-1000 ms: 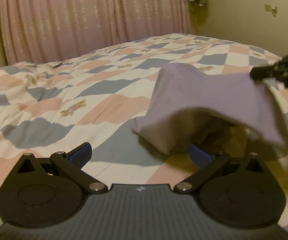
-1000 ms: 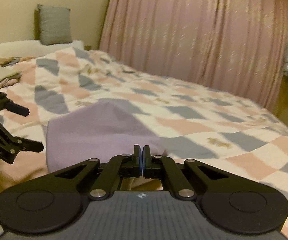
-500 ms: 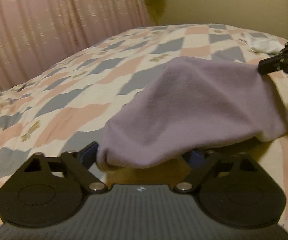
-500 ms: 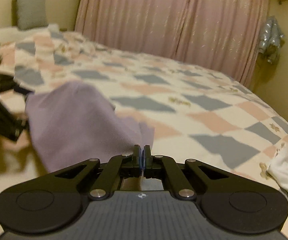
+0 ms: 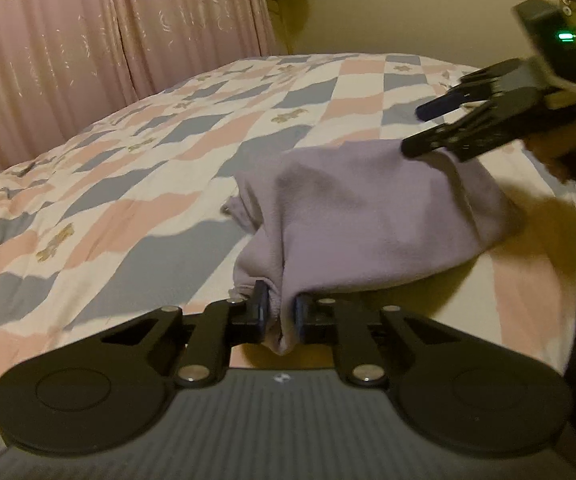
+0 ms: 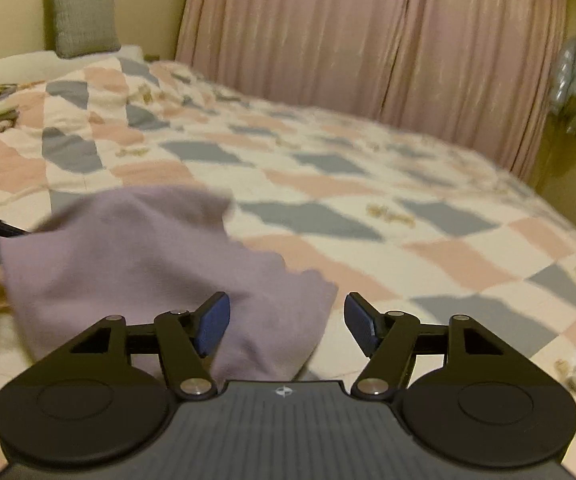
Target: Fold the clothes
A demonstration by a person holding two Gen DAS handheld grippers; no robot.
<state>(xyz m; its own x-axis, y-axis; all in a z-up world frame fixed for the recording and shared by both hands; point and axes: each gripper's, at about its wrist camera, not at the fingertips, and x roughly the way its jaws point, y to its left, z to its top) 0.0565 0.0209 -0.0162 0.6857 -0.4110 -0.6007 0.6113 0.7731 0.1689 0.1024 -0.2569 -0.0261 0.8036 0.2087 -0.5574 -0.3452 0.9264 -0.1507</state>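
Left gripper [image 5: 279, 312] pinches a lilac garment [image 5: 367, 216] corner, centre frame, on a patchwork quilt [image 5: 136, 184]. Right gripper [image 6: 286, 322] jaws spread, garment beneath. Only a small emblem [image 6: 284, 391]; no legible writing.

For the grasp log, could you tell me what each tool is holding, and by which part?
The left tool pinches the purple garment by a bunched edge nearest its camera. The right tool is open and holds nothing.
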